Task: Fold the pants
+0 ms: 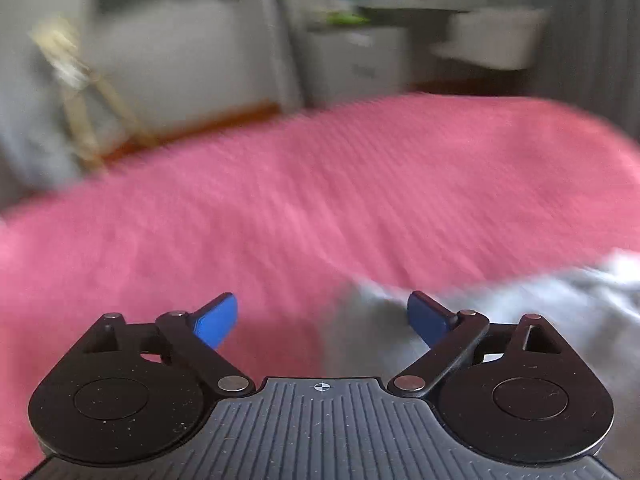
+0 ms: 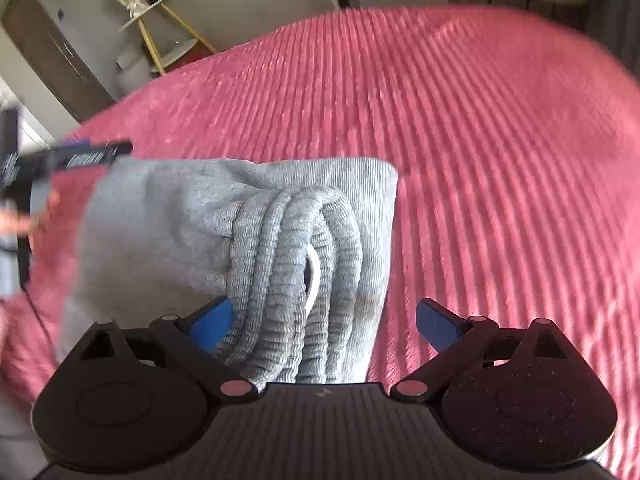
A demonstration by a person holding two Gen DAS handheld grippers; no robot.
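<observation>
Grey pants [image 2: 240, 240] look pretty much folded on the pink bedspread [image 2: 500, 160], both the left gripper [image 1: 322, 320] and right gripper [image 2: 324, 326] spread wide holding nothing, so I'd just pat the bundle flat without snagging that ribbed waistband [image 2: 296, 264].

We see the pants [image 2: 168, 224], light grey knit, folded into a compact bundle lying flat on the pink ribbed bed [image 2: 480, 140]. Their ribbed elastic waistband [image 2: 296, 264] sits bunched in curved folds on top, toward the near end, with a white strip showing inside. The far edge is straight and squared off.
</observation>
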